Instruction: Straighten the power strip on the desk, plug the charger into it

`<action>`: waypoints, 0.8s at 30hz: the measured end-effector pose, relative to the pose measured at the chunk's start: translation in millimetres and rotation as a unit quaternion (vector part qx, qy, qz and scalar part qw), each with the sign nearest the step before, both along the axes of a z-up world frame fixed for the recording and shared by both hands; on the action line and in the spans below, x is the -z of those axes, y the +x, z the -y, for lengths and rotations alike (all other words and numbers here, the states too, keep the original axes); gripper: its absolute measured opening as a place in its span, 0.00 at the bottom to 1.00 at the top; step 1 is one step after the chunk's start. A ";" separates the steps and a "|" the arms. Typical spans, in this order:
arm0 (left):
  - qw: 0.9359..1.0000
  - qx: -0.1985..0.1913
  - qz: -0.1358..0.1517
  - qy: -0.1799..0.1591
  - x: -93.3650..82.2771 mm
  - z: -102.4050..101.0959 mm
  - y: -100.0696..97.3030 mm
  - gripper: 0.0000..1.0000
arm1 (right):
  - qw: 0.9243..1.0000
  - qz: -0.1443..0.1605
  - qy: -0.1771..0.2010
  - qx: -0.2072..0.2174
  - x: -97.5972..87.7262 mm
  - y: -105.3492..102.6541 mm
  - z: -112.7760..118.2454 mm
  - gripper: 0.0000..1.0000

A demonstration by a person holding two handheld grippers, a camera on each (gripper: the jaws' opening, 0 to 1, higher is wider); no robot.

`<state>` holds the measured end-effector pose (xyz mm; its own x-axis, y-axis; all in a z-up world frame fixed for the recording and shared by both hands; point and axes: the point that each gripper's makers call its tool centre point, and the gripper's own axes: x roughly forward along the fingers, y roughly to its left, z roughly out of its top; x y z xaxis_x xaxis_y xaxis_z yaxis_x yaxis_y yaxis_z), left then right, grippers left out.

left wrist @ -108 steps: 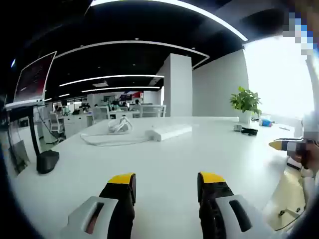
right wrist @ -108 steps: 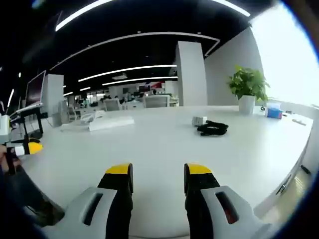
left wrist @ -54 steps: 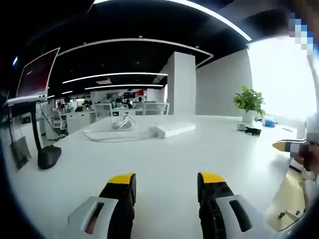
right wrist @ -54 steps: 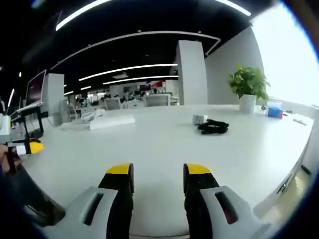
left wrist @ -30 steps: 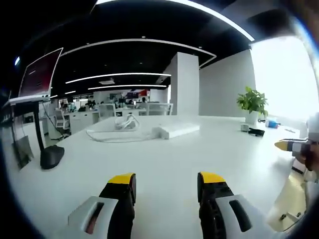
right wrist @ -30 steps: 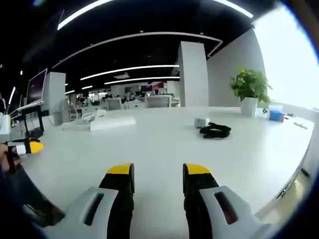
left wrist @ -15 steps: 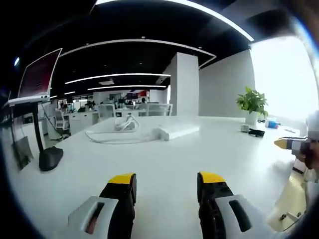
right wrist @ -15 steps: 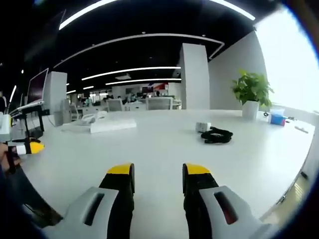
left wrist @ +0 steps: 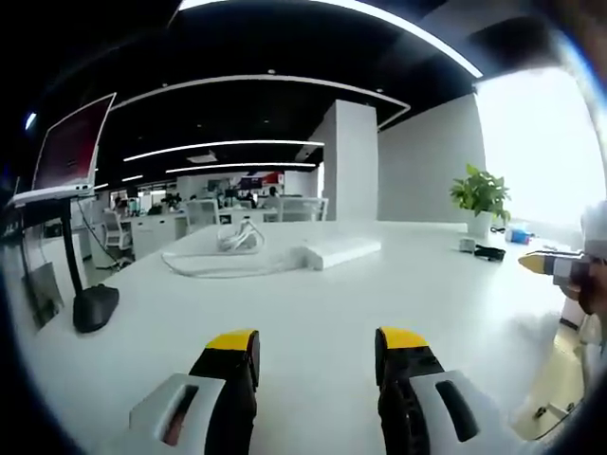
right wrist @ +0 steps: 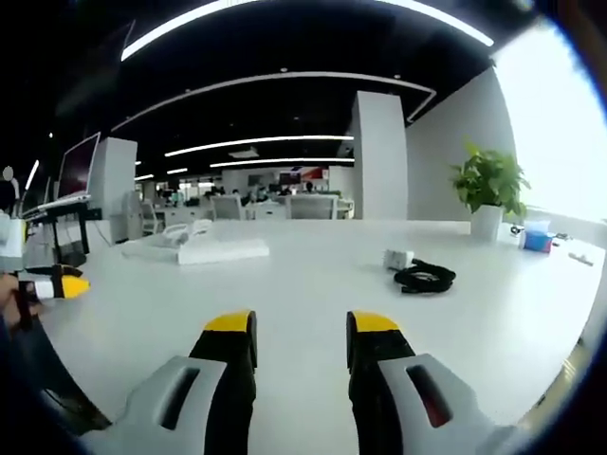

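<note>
Both hand-held grippers — left (left wrist: pixel 316 343), right (right wrist: pixel 289 325) — hover spread and empty over the tabletop (right wrist: pixel 313 284) (power strip (left wrist: pixel 341 251) and charger (right wrist: pixel 399 258) toward its far edge).

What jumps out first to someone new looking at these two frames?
Each view's own yellow-tipped jaws stand open and empty at the bottom: left gripper, right gripper. Beyond them runs the big white desk, with the white power strip and its looped cord far back in the left gripper view. In the right gripper view the white charger lies by its coiled black cable, and a potted plant stands further right.
</note>
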<state>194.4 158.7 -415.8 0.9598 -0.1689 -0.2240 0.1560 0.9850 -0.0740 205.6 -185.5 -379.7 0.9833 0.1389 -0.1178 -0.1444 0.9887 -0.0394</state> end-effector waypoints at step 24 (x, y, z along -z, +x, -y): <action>1.000 0.000 0.020 -0.001 -14.0 -2.4 11.3 0.48 | 1.000 0.017 -0.014 -0.010 -14.5 19.3 -1.6 0.33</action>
